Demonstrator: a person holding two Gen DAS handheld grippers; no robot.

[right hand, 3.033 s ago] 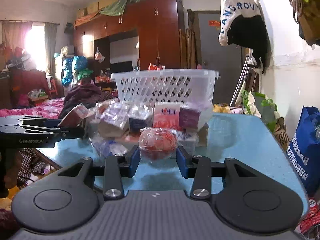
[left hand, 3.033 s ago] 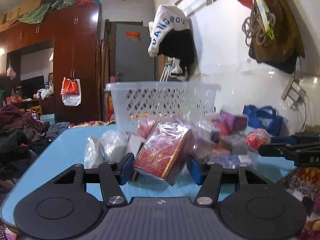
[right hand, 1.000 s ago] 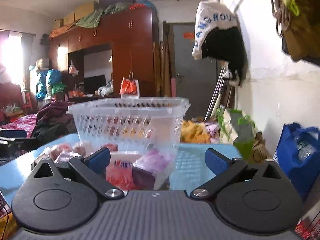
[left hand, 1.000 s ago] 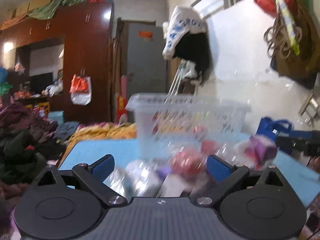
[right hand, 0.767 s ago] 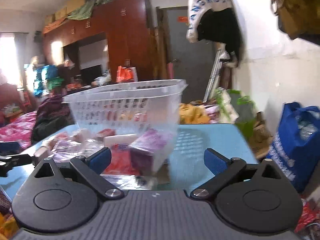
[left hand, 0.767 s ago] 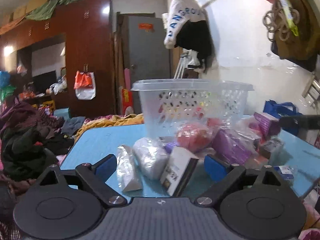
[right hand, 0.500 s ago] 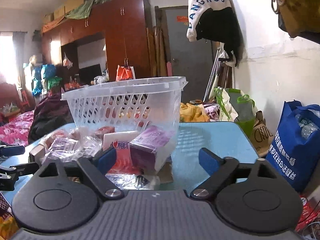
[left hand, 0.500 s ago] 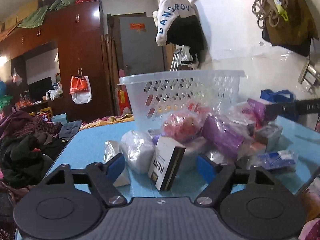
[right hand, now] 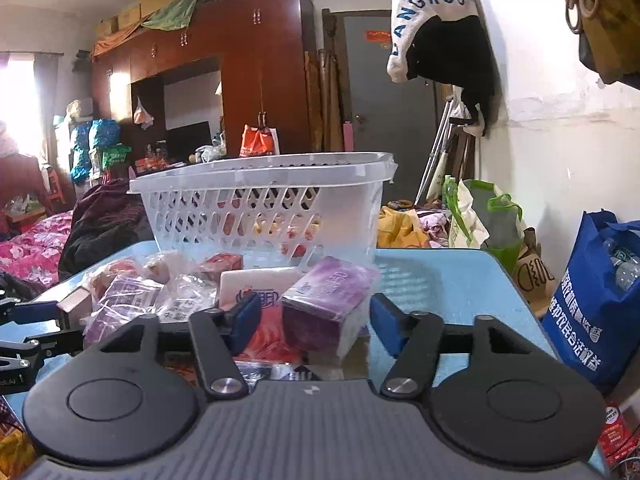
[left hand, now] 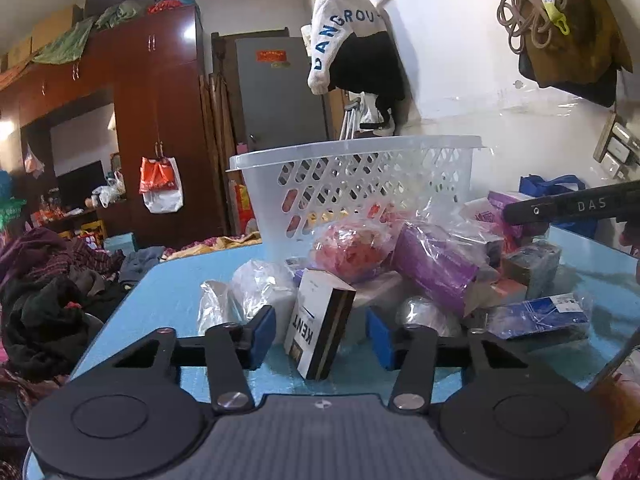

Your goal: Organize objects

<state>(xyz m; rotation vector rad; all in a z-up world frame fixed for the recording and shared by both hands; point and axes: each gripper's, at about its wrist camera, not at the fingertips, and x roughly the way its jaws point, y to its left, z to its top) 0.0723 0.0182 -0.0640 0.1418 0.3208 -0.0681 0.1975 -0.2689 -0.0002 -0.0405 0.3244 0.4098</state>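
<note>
Left tool (left hand: 320, 336) straddles the white-and-black KENT cardboard carton (left hand: 318, 322), standing tilted on the blue tabletop (left hand: 168, 296); jaws have just been closing, pads not yet touching. Light, stiff box, probably crushable: pinch the broad flat faces, mid-height. Right tool (right hand: 316, 316) likewise closing around the purple film-wrapped tissue pack (right hand: 326, 300), gaps on both sides. Likely soft, slick wrap, so squeeze the middle. White perforated plastic basket (right hand: 264, 200) stands just behind the pile.

Basket (left hand: 360, 168) contents (right hand: 256, 224) blur behind its lattice wall, unidentifiable.
</note>
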